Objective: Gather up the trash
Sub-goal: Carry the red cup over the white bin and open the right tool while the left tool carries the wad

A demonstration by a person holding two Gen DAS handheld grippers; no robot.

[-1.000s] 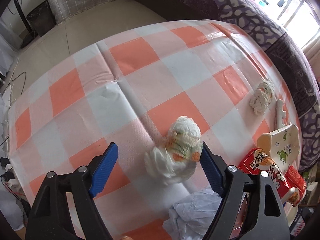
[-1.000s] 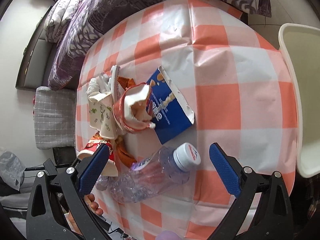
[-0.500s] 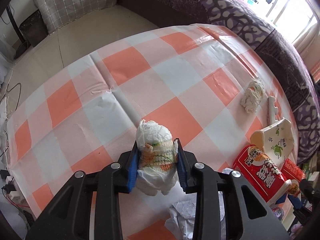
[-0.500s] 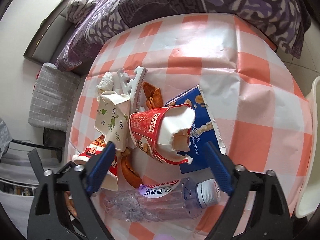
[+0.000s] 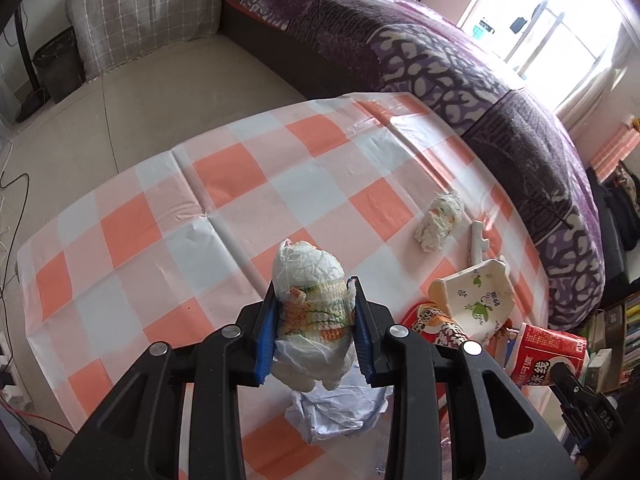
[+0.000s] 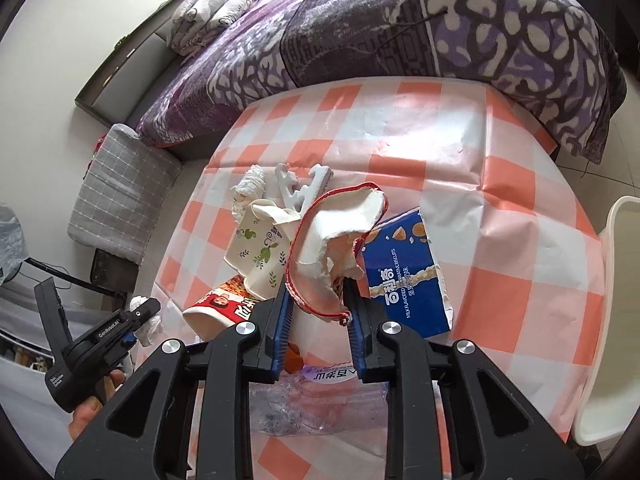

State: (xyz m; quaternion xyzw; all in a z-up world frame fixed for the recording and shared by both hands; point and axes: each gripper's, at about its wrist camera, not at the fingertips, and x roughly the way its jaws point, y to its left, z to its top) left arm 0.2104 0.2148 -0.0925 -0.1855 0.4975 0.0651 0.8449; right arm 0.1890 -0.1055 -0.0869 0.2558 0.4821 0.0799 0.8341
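left gripper [image 5: 315,332] pinches the wadded tissue [image 5: 310,304] above the checked tablecloth [image 5: 168,240], right gripper [image 6: 317,320] squeezes the torn red cup [image 6: 332,248] over the trash pile; risk: the soft wad sags free, or the crushed cup rim tears and drops.

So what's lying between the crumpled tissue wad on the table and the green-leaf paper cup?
In the left wrist view, a white plastic strip lies between the tissue wad and the leaf-print cup.

A purple patterned bed [image 5: 460,80] flanks the checked tablecloth [image 5: 224,184].
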